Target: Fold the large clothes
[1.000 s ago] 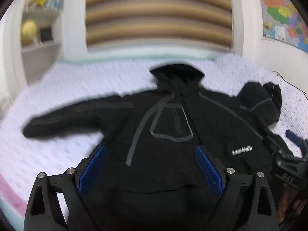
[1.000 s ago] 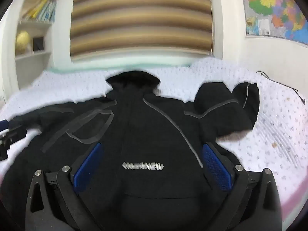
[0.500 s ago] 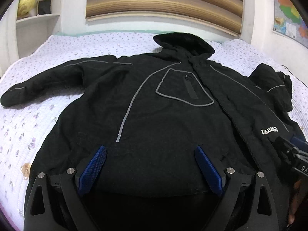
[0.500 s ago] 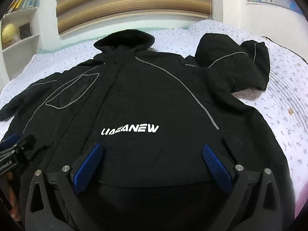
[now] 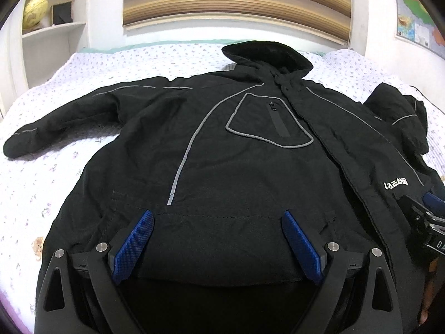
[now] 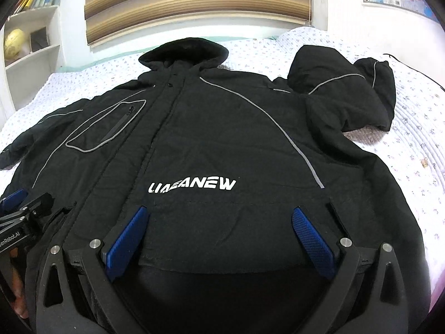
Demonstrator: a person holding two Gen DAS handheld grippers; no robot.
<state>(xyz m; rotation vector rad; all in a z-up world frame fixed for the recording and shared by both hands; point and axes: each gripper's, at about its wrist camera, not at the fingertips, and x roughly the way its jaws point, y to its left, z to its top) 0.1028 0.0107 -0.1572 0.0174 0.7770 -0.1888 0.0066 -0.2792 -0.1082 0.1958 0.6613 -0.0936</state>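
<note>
Black jacket (image 5: 250,167) under both spread grippers.

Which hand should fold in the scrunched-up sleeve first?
Probably the right. The bunched sleeve lies on the right side of the jacket, nearer the open right gripper. The left gripper, also open, sits over the other half, by the flat sleeve.
</note>
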